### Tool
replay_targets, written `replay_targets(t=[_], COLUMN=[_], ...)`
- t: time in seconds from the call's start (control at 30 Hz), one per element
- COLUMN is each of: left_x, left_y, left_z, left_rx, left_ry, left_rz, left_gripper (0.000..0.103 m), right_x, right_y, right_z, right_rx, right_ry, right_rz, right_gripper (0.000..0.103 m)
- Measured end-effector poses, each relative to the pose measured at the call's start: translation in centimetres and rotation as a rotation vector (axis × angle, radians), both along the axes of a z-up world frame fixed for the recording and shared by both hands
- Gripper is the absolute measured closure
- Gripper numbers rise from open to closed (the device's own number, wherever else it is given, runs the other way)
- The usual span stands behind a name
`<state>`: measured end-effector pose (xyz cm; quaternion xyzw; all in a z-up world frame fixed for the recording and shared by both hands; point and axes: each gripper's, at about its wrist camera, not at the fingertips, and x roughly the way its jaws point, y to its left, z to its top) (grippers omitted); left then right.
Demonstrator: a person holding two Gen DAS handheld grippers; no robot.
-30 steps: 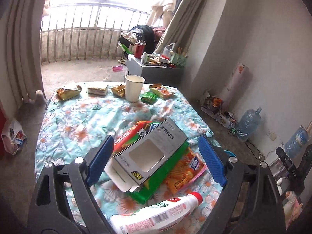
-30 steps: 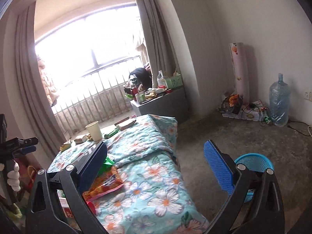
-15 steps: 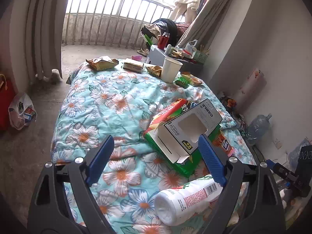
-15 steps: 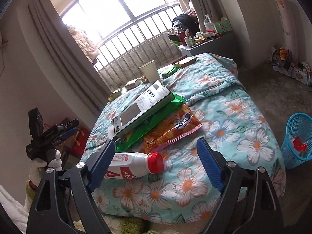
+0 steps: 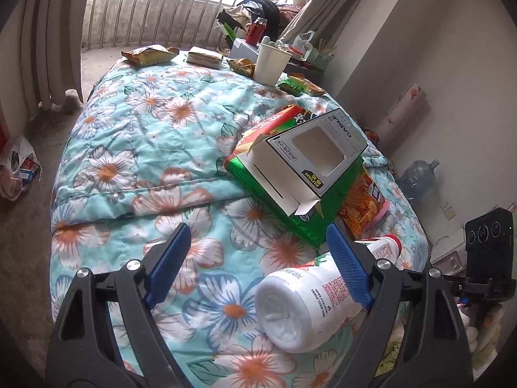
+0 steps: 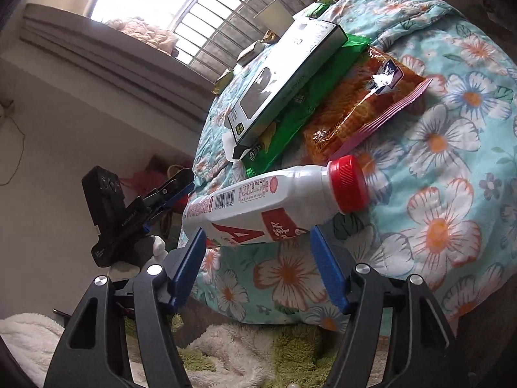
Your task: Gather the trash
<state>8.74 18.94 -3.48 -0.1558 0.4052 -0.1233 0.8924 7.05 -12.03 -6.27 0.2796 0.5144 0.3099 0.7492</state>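
Right wrist, right gripper [image 6: 257, 258] fingers closing around bottle [image 6: 258, 200] at quilt [image 6: 436, 194] edge; left gripper [image 5: 255, 258] fingers apart

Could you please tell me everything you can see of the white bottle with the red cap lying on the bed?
The bottle is white plastic, with a ribbed red screw cap, a barcode, small printed text and a red-and-white label. It is capped and lies on its side on the flowered quilt near the bed's edge, beside the orange snack bag. Its round, dimpled base shows in the left wrist view. The right tool is closing around its middle; contact is unclear. The left tool is open beside its base.
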Motion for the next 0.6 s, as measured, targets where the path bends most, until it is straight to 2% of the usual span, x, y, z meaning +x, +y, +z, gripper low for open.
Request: replay_targets(t=[0.17,0.33,0.5,0.6], left_x=[-0.3,-0.4,-1.0,-1.4], left_y=[0.4,0.6,0.4,-0.4], left_z=[-0.4,-1.7,-2.9,-3.7], left_rx=[-0.036,-0.123,-0.260,-0.347], left_ry=[0.012,0.071,0.114,0.136], left_rz=[-0.011,-0.033,-0.057,-0.080], left_gripper=[0.025,0.038,0.042,0.042], right_x=[0.9,1.0,1.0,1.0], right_y=[0.2,0.3,-0.6,-1.5], right_z=[-1.4,-1.9,-2.1,-2.7], right_rx=[0.043,0.057,0.066,0.108], right_ry=[0.060,0.076,0.093,0.119], right_rz=[-0.003,-0.007,-0.018,-0.037], right_gripper=[0.038,0.039,0.039,0.039])
